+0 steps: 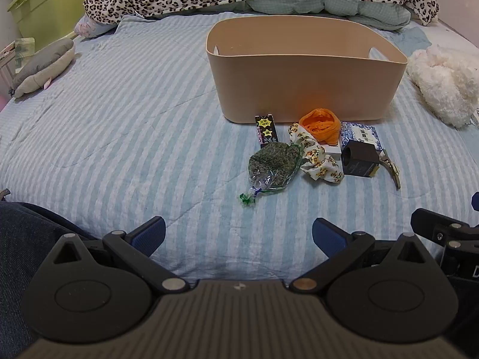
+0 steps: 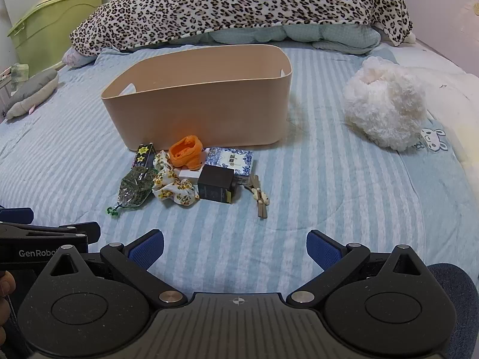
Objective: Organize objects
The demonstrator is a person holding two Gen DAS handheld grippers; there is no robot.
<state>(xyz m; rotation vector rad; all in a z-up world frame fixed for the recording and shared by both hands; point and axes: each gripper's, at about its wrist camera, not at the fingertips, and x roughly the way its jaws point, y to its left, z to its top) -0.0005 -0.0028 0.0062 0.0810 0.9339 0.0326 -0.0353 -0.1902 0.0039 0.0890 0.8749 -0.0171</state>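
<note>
A beige plastic bin (image 1: 305, 86) (image 2: 203, 110) stands on the striped bed. Small items lie in a cluster in front of it: a clear bag of dried herbs (image 1: 274, 164) (image 2: 136, 190), a black starred box (image 1: 265, 130) (image 2: 143, 154), an orange cloth (image 1: 321, 127) (image 2: 187, 152), a floral scrunchie (image 1: 317, 157) (image 2: 172, 185), a blue-and-white box (image 1: 360, 134) (image 2: 232, 161), a black box (image 1: 359, 158) (image 2: 217, 188) and a hair clip (image 1: 392, 169) (image 2: 260, 199). My left gripper (image 1: 238, 236) and right gripper (image 2: 235, 249) are both open, empty, low over the bed, short of the cluster.
A leopard-print blanket (image 2: 239, 9) lies at the head of the bed. A white fluffy toy (image 2: 386, 104) lies to the right, a grey plush (image 2: 31, 92) to the left. A green storage box (image 2: 54, 24) stands beside the bed at far left.
</note>
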